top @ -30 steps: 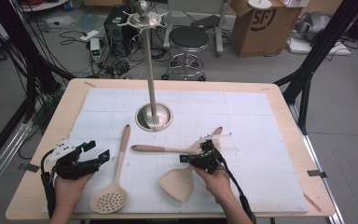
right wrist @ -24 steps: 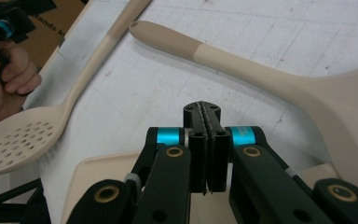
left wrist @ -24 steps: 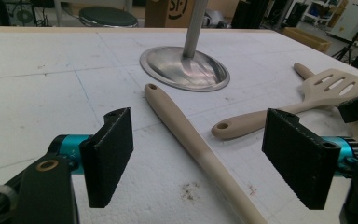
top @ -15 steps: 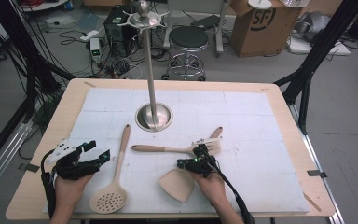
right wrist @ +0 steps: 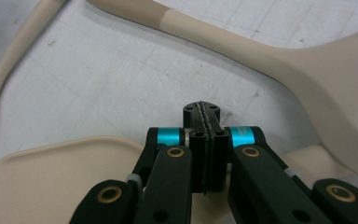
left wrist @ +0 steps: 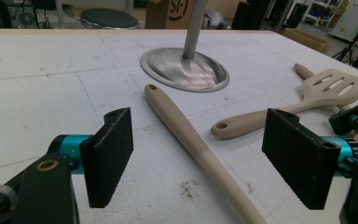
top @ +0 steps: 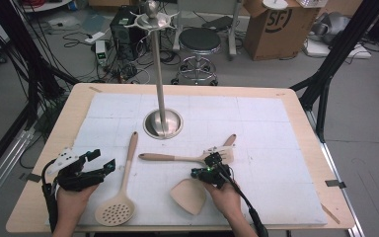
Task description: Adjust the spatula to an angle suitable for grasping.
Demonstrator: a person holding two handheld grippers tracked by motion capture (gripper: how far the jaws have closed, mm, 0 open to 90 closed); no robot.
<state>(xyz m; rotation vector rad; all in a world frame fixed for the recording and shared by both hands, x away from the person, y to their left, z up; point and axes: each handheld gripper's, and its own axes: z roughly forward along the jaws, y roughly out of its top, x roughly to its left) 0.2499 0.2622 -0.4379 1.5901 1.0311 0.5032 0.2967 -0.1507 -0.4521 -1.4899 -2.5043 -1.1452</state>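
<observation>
White tabletop [top: 276, 128]: your right gripper [top: 208, 173] has jaws pressed together, nothing between, w/ solid spatula [top: 189, 196] just beside it. Left gripper [top: 98, 163] spread wide, skimmer handle [left wrist: 186, 135] ahead btwn jaws.

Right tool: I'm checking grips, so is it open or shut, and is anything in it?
Shut and empty. In the right gripper view the right tool has its pads pressed together above the mat, nothing between them.

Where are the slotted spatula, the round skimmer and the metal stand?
slotted spatula [left wrist: 333, 86], left gripper view, slotted blade.
skimmer [top: 114, 213], high view, holed round head.
metal stand [top: 163, 123], high view, domed base.
</observation>
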